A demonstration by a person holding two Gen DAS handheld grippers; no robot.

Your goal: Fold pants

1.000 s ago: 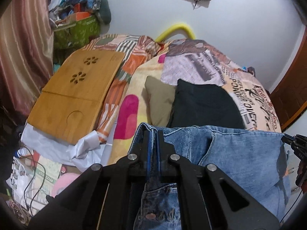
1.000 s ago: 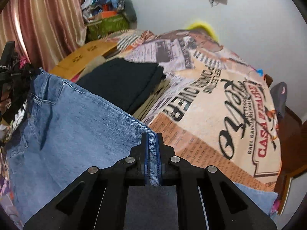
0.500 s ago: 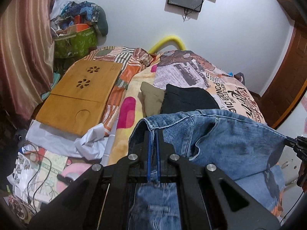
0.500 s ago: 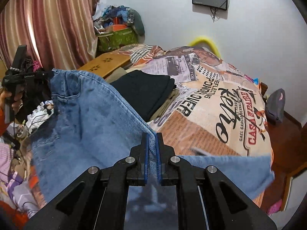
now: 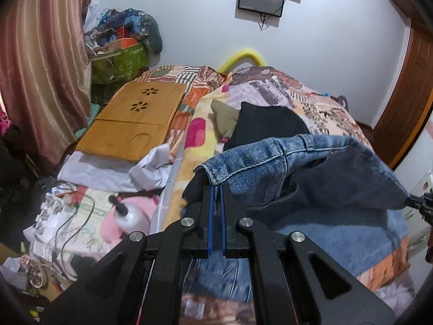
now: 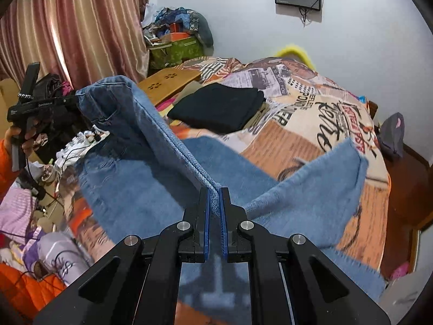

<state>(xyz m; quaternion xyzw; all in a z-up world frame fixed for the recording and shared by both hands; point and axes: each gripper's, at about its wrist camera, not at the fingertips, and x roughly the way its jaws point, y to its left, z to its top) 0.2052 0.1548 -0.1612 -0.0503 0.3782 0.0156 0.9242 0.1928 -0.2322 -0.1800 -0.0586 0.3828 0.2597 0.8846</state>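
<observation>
Blue denim pants (image 5: 311, 173) hang stretched in the air above the near end of the bed. My left gripper (image 5: 215, 189) is shut on their waistband corner. My right gripper (image 6: 214, 192) is shut on the side seam of the pants (image 6: 151, 124) further along. The leg ends (image 6: 319, 178) swing loose above the patterned bedspread (image 6: 324, 113). The left gripper also shows in the right wrist view (image 6: 73, 98), held by a hand. The right gripper tip shows at the right edge of the left wrist view (image 5: 422, 203).
Folded black pants (image 5: 268, 124) lie on an olive garment (image 5: 224, 113) mid-bed. A bamboo lap tray (image 5: 135, 124) lies on the bed's left. Clutter, cables and a white bottle (image 5: 130, 214) cover the floor at left. A curtain (image 5: 40, 54) hangs left; a wooden door (image 5: 406, 94) stands right.
Both grippers have lifted the pants higher and drawn back from the bed. The fabric now sags between them, and the leg ends have swung up off the bedspread.
</observation>
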